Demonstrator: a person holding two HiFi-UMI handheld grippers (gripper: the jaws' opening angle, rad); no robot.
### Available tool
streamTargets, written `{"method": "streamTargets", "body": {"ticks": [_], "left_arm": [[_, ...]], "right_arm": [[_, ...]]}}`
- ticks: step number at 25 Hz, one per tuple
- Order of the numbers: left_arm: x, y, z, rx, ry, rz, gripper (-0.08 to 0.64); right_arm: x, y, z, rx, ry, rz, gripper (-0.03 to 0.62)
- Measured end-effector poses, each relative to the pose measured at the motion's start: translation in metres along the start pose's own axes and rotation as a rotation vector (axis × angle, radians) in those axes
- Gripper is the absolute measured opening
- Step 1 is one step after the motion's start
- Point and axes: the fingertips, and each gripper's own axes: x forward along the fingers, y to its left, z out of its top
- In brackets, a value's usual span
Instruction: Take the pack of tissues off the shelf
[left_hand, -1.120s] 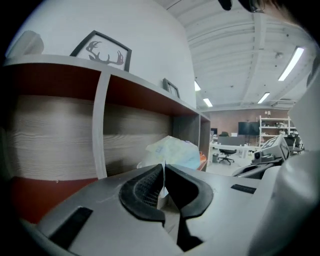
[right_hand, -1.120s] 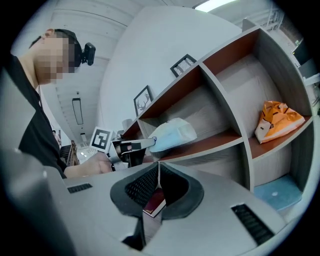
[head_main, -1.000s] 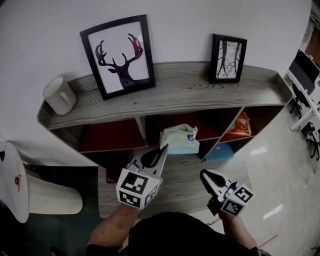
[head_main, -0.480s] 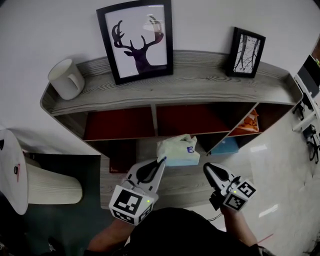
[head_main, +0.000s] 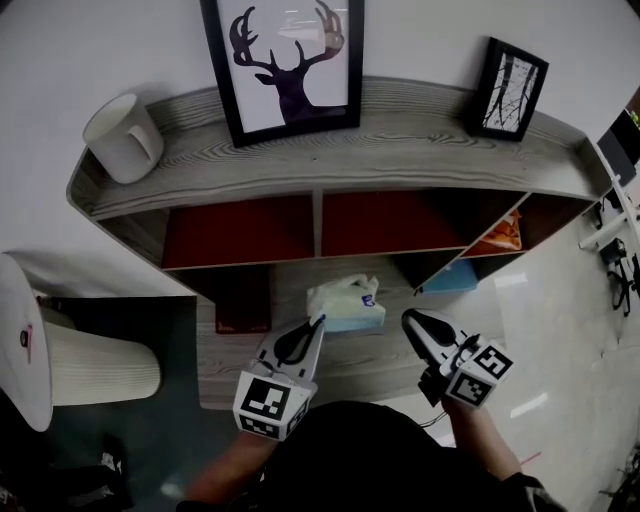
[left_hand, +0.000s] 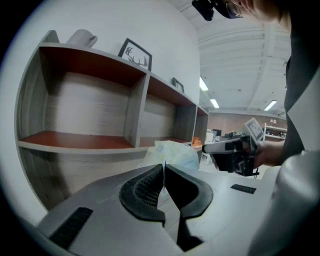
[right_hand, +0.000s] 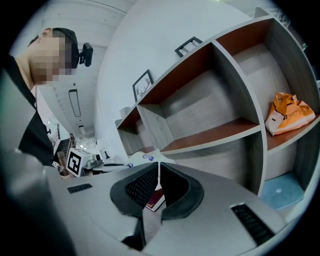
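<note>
1. While my left gripper (head_main: 320, 321) has its jaws clenched on just the wrapper edge of the pack of tissues (head_main: 345, 304), near the shelf (head_main: 300, 165), I'd pull back gently.
2. My right gripper (head_main: 408, 319) has its jaws clenched on nothing.

One shelf (head_main: 400, 150) is counted. On top of the shelf two framed pictures are counted, a large picture (head_main: 285, 60) and a small picture (head_main: 517, 88), and one white mug (head_main: 122, 138) is counted at its left end. At the right end of the shelf one orange bag (head_main: 503, 236) is counted, with one blue item (head_main: 452, 279) below it. One dark red book (right_hand: 154, 201) is counted low at the shelf. In front of the shelf one pack of tissues (head_main: 345, 305) and two grippers are counted, the left gripper (head_main: 320, 320) and the right gripper (head_main: 408, 320).
</note>
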Motion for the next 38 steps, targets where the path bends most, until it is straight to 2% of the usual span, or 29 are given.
{"method": "streamTargets", "body": {"ticks": [7,22,33,34,36,38], "left_arm": [[0.025,0.015,-0.059,-0.063,0.087,0.002,0.020],[0.053,0.024,-0.119,-0.117,0.144,0.004,0.020],[0.075,0.045,-0.184,-0.141,0.254,0.010,0.023],[0.076,0.045,-0.188,-0.165,0.273,0.005,0.054],[0.076,0.047,-0.191,-0.202,0.293,0.003,0.211],[0.072,0.048,-0.190,-0.204,0.294,0.006,0.230]], "right_arm": [[0.009,0.016,-0.014,0.013,0.032,0.026,0.020],[0.027,0.023,-0.062,0.075,0.142,0.030,0.020],[0.037,0.039,-0.075,0.077,0.168,0.050,0.020],[0.036,0.041,-0.075,0.076,0.168,0.049,0.020],[0.035,0.045,-0.075,0.073,0.166,0.045,0.020],[0.034,0.046,-0.075,0.073,0.163,0.039,0.020]]}}
